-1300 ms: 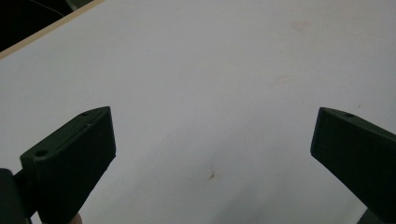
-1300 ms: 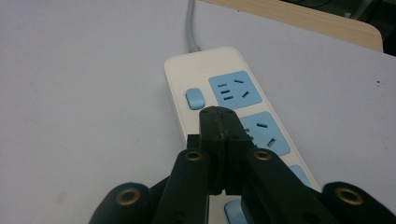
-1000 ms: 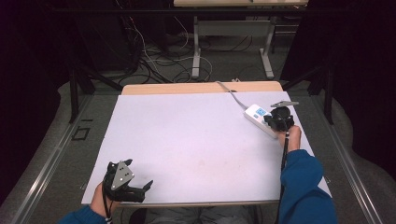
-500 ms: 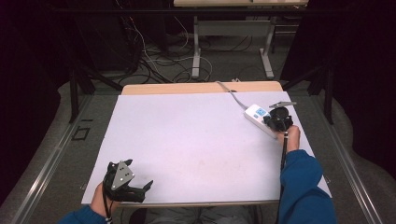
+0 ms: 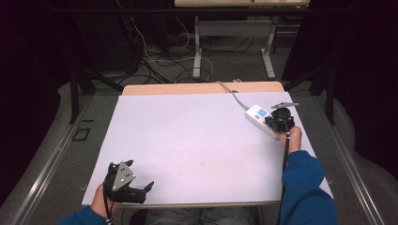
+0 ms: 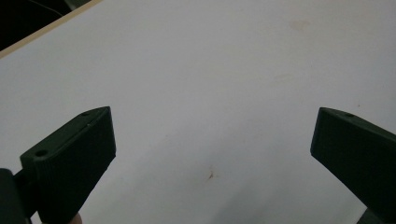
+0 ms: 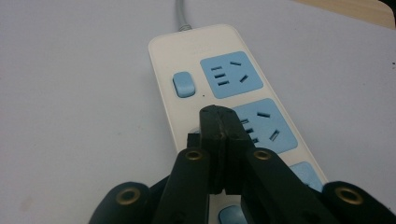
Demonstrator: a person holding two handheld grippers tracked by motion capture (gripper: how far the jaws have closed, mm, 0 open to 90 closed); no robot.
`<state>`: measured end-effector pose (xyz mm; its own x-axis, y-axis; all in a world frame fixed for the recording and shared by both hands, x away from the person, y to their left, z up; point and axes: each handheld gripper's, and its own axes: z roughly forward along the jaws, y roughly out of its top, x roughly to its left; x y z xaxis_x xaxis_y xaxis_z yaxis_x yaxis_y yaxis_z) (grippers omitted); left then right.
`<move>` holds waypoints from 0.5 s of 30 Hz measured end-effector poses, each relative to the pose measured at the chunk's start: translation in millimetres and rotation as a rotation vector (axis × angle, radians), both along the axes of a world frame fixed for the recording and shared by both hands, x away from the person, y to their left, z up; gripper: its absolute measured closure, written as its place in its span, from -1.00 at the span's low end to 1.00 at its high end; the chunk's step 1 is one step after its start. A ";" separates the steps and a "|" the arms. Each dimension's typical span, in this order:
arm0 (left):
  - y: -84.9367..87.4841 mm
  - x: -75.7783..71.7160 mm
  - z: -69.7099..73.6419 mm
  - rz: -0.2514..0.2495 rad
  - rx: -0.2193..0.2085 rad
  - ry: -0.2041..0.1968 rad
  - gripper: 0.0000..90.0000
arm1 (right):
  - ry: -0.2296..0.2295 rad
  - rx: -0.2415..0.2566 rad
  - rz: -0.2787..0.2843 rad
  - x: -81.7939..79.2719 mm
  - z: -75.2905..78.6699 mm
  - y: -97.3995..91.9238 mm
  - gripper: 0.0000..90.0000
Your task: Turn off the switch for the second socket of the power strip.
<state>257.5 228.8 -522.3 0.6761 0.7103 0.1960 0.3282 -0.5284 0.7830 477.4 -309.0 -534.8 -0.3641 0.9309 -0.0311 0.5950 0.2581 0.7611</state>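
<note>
White table (image 5: 187, 140), right hand-held gripper (image 5: 279, 123) closed over power strip (image 5: 259, 117), forearm outstretched

Right gripper (image 5: 278, 123) on power strip (image 5: 261, 120), left gripper (image 5: 126, 180) apart

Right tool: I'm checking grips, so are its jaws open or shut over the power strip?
Shut. In the right gripper view the right tool has its two black jaws pressed together, nothing between them, above the power strip.

No readable text or labels on power strip (image 7: 224, 88).
</note>
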 end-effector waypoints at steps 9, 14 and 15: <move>-0.2 0.1 -0.1 0.001 0.002 -0.003 -1.00 | 0.000 0.000 -0.004 -0.3 -0.1 0.1 1.00; -0.5 -0.1 -0.2 0.002 0.001 -0.003 -1.00 | 0.001 0.002 -0.003 -0.3 -0.3 -0.1 1.00; -0.5 -0.1 -0.2 0.002 0.001 -0.003 -1.00 | 0.001 0.002 -0.006 -0.4 -0.1 0.0 1.00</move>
<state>257.4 228.4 -522.5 0.6738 0.7116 0.1989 0.3267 -0.5284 0.7836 477.0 -309.0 -535.0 -0.3581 0.9332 -0.0295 0.5971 0.2531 0.7612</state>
